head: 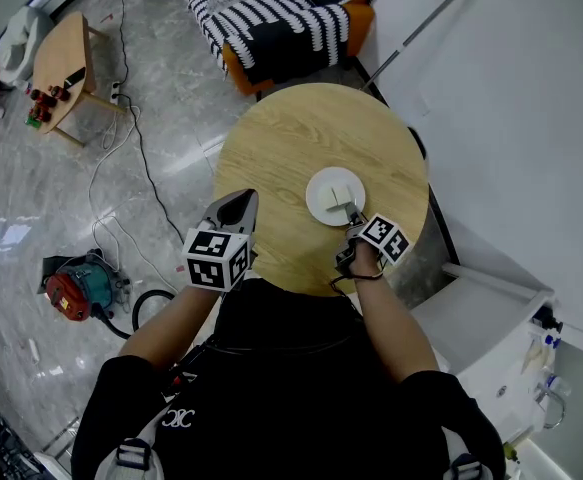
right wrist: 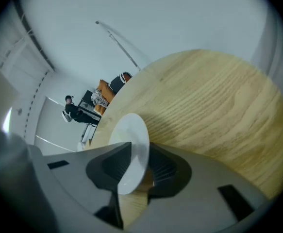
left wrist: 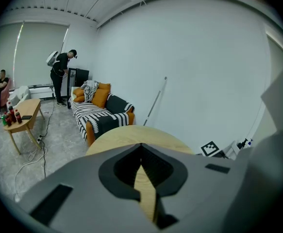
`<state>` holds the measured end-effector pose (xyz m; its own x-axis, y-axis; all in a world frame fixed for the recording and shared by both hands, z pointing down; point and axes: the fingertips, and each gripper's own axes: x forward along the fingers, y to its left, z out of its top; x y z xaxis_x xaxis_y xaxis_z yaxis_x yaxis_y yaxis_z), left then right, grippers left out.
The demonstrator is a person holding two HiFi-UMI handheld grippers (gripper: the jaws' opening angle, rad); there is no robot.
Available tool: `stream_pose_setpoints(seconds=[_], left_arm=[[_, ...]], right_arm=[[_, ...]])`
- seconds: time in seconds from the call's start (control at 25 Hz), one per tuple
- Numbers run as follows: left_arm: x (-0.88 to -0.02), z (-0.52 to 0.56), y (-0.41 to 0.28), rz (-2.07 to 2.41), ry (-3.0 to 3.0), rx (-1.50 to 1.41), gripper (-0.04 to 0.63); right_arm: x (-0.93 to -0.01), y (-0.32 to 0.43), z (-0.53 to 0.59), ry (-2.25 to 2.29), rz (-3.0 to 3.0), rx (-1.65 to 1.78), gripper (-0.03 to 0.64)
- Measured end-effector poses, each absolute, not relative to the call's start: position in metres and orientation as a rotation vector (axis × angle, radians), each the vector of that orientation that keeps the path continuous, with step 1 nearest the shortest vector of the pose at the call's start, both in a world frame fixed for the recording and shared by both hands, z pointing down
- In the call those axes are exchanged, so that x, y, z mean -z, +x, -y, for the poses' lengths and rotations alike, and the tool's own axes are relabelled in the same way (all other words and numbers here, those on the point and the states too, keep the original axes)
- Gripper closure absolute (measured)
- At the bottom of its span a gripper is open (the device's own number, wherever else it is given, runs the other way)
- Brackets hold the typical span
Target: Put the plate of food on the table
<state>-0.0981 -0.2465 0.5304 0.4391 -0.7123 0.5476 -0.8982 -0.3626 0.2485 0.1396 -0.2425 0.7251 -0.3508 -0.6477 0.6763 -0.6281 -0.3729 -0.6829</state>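
A white plate [head: 334,196] with a pale square piece of food lies flat on the round wooden table [head: 291,138], right of its middle. My right gripper [head: 354,218] is at the plate's near rim. In the right gripper view the plate [right wrist: 131,140] runs edge-on between the jaws of the right gripper [right wrist: 134,166], and a strip of wood shows between the rim and one jaw, so the jaws stand open around it. My left gripper [head: 243,200] hovers over the table's near left edge. Its tips meet in the left gripper view [left wrist: 141,147], with nothing held.
A striped sofa [head: 271,18] with orange cushions stands beyond the table. A small wooden side table [head: 61,63] with bottles is at the far left. A red machine [head: 71,288] and cables lie on the floor at the left. A white cabinet [head: 501,318] stands close on the right.
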Motion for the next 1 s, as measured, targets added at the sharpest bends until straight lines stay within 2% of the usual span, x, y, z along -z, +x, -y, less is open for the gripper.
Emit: stream_pose_setpoints(seconds=[0.28, 0.44, 0.48, 0.56, 0.76, 1.0], left_arm=[[-0.532, 0.247, -0.099, 1.349, 2.177, -0.469, 0.588], [-0.532, 0.246, -0.099, 1.347, 2.176, -0.467, 0.588], [-0.533, 0.246, -0.1, 1.346, 2.175, -0.466, 0.588], [-0.534, 0.246, -0.101, 1.343, 2.172, -0.466, 0.588], [-0.541, 0.244, -0.098, 1.31, 2.177, -0.489, 0.588], [-0.545, 0.246, -0.093, 1.287, 2.188, -0.501, 0.588]], right_arm=[[-0.722, 0.155, 0.242, -2.259, -1.914, 1.674, 0.454], [-0.714, 0.171, 0.243, -2.389, -1.877, 1.582, 0.457], [-0.711, 0.174, 0.242, -2.398, -1.878, 1.569, 0.473], [-0.707, 0.176, 0.242, -2.401, -1.887, 1.552, 0.607], [-0.696, 0.172, 0.243, -2.311, -1.939, 1.526, 0.609], [-0.654, 0.159, 0.256, -2.26, -2.204, 1.233, 0.609]])
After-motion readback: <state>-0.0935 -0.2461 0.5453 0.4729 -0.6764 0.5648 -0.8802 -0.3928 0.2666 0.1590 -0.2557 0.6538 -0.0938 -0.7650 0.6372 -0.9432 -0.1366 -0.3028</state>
